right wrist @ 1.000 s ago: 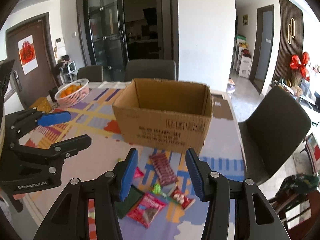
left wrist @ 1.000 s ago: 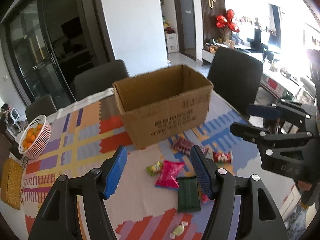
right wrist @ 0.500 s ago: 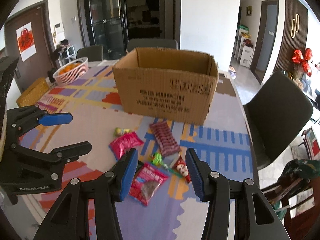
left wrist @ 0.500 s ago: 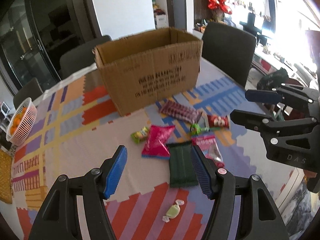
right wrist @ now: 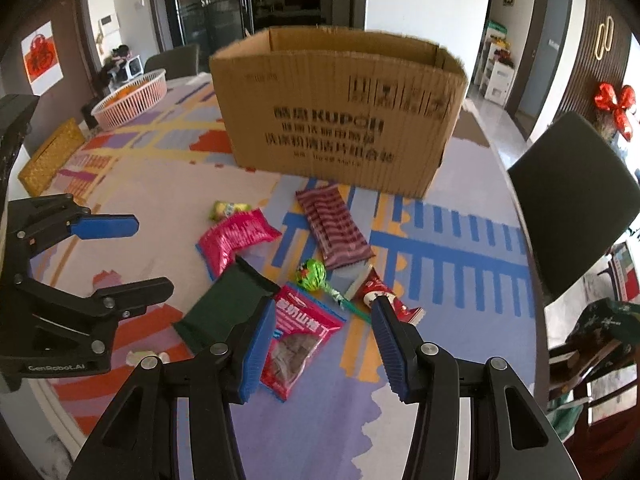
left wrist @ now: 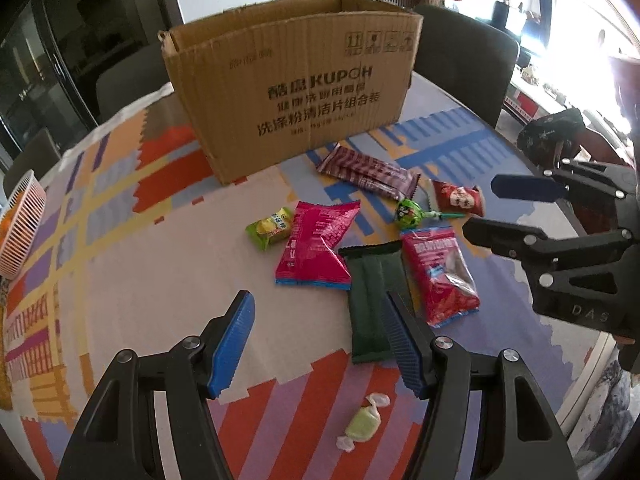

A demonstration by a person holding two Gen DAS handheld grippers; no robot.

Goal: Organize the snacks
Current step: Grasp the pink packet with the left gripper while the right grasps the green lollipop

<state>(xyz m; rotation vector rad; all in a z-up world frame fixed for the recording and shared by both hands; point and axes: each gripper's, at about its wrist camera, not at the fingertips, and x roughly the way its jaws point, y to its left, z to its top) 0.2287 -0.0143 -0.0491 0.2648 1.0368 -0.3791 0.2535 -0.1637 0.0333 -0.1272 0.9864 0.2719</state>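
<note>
Several snacks lie on the patterned tablecloth (left wrist: 120, 264) in front of an open cardboard box (left wrist: 296, 92): a dark green packet (left wrist: 368, 292), a pink bag (left wrist: 316, 248), a red bag with a clear window (left wrist: 440, 272), a striped purple bar (left wrist: 368, 170), a green lollipop (left wrist: 408, 214), a small red packet (left wrist: 458, 198), a yellow-green candy (left wrist: 270, 228) and a pale green wrapped sweet (left wrist: 362, 426). My left gripper (left wrist: 320, 336) hovers open above the green packet's near end. My right gripper (right wrist: 324, 340) hovers open over the windowed red bag (right wrist: 300, 340), empty.
A pink basket of oranges (right wrist: 132, 98) and a woven yellow tray (right wrist: 50, 156) stand at the table's far left. Dark chairs (right wrist: 572, 196) ring the table. The right table edge runs close beside the right gripper (left wrist: 520, 208).
Both grippers have sunk toward the table and tipped downward, so the snacks and box now look larger and nearer. Neither jaw gap has changed; nothing was picked up.
</note>
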